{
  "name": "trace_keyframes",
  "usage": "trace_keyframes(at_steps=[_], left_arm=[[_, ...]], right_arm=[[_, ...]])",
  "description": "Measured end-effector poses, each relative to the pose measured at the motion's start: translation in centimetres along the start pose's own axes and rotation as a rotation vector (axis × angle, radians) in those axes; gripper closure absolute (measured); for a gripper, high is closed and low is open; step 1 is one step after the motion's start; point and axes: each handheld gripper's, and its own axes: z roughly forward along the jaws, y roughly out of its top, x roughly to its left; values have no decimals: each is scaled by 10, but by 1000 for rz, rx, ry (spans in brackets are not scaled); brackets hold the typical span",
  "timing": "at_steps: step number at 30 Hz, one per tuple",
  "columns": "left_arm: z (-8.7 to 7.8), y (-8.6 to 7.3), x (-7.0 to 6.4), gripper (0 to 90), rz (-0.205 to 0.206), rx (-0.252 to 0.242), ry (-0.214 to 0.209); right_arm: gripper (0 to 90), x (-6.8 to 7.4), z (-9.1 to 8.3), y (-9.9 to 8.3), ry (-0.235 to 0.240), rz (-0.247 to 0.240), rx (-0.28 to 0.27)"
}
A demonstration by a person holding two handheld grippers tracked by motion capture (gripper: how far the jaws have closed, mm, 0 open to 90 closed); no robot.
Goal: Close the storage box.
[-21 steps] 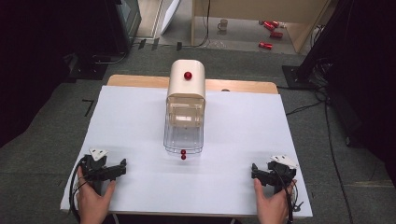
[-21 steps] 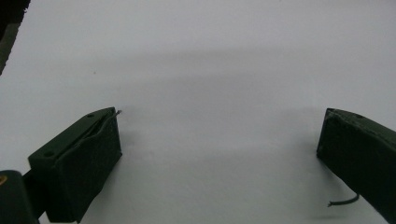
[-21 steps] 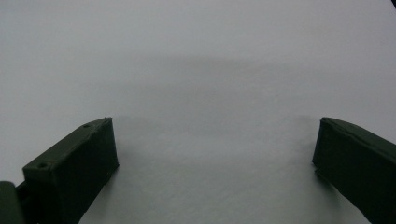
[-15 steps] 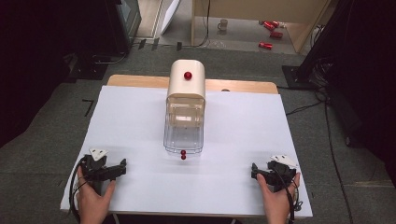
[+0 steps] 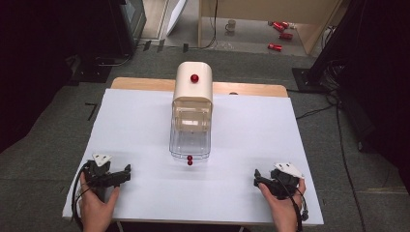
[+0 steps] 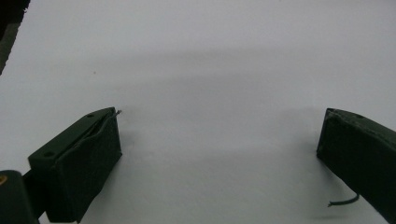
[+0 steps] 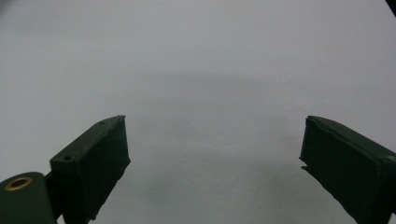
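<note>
Almost nothing has moved since the earlier frames: my left claw (image 5: 126,172) rests near the worktop's (image 5: 251,130) near-left corner and my right claw (image 5: 256,177) near its near-right corner, both gaping wide and holding nothing. Between them, well apart from either, the clear container (image 5: 190,135) with its cream lid (image 5: 193,87) stands mid-worktop, two small red balls (image 5: 189,160) just at its near edge. I judge a careless reach could knock those balls rolling off the worktop.

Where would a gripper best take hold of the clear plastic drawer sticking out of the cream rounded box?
Probably by the small red knob on the front of the clear plastic drawer, approached from the person's side of the white table. The knob juts toward the person, while the drawer's walls look wide and smooth. Both grippers rest open near that edge.
</note>
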Motion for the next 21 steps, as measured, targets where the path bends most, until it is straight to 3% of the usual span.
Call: trace_keyframes(at_steps=[4,5,7,11,21], left_arm=[[0,0,0,0,-2,0,-1],[0,0,0,0,-2,0,0],[0,0,0,0,-2,0,0],[0,0,0,0,-2,-1,0],[0,0,0,0,-2,0,0]], right_arm=[[134,12,-5,3,37,-3,-16],[143,22,-8,6,67,-14,-22],[148,26,-9,7,74,-20,-22],[174,48,-13,13,121,-39,-38],[219,76,-12,17,157,-67,-44]])
